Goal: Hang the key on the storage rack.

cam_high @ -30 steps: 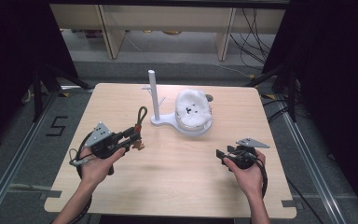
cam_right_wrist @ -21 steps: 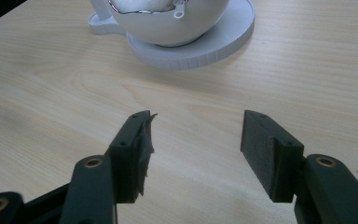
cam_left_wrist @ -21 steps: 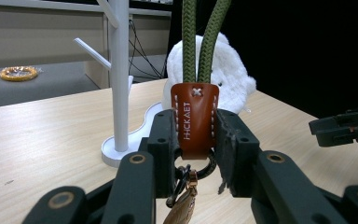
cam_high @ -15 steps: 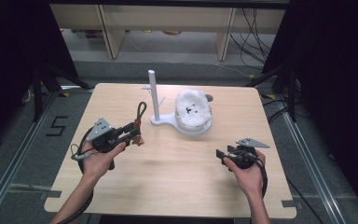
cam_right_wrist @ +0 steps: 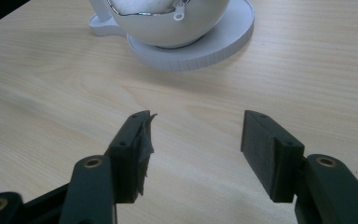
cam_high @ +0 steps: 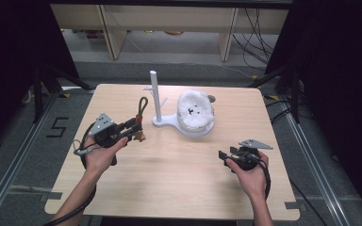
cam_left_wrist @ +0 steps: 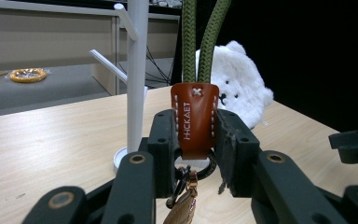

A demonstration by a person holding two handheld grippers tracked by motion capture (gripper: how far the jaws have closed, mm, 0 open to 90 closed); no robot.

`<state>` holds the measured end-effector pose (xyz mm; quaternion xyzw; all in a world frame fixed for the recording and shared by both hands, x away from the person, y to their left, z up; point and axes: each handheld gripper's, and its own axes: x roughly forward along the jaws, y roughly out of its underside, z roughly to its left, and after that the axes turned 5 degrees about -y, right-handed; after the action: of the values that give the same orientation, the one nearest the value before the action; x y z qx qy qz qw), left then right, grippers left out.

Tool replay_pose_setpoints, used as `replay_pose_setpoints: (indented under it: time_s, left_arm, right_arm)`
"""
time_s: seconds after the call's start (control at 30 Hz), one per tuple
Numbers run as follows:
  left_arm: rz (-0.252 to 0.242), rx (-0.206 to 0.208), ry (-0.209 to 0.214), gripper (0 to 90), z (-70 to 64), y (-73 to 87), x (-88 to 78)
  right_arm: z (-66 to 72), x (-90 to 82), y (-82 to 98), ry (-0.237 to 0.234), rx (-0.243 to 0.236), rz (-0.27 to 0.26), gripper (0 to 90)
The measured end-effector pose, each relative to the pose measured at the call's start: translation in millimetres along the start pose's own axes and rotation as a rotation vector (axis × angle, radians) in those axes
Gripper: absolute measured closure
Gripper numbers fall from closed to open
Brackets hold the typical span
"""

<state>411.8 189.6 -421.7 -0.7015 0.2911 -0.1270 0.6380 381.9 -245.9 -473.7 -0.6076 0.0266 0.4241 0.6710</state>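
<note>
Lifted slightly, left tongs (cam_left_wrist: 196, 140) clamp keychain tab (cam_left_wrist: 194, 119); right tongs (cam_right_wrist: 193, 149) gape empty.

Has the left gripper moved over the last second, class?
Yes. The left gripper, shut on the keychain, has shifted slightly toward the white stand, away from the table's left edge.

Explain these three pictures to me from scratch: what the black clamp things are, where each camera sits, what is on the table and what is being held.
No robot here: a person holds a hand-operated two-jaw gripper in each hand. The high view looks down on the wooden table from above the person's side. The other two pictures come from cameras riding on the grippers, looking along their black jaws.

On the table stands a white stand with a post and pegs; its dish holds a white plush bear.

The left gripper is shut on a key strap: a brown leather tab with a green cord loop and metal clips hanging below. The right gripper is open, holding nothing, over bare table.
</note>
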Motion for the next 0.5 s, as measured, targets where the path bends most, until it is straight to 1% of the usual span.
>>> replay_pose_setpoints:
  time_s: [0.13, 0.23, 0.27, 0.5]
  left_arm:
    - [-0.001, 0.000, -0.006, 68.7, 3.5, -2.7, 2.5]
    - [-0.003, 0.001, -0.011, 68.7, 5.2, -4.3, 4.3]
    - [-0.002, 0.000, -0.012, 68.7, 5.6, -4.5, 4.7]
    - [0.002, -0.004, -0.023, 68.7, 10.1, -6.3, 10.4]
  right_arm:
    - [0.5, -0.4, -0.1, 0.010, 0.002, 0.009, 43.8]
    - [0.5, -0.3, -0.2, 0.009, 0.002, 0.008, 43.8]
    - [0.0, 0.7, 0.1, 0.000, 0.003, -0.002, 43.8]
    - [-0.5, 0.3, 0.0, 0.004, 0.002, -0.005, 43.8]
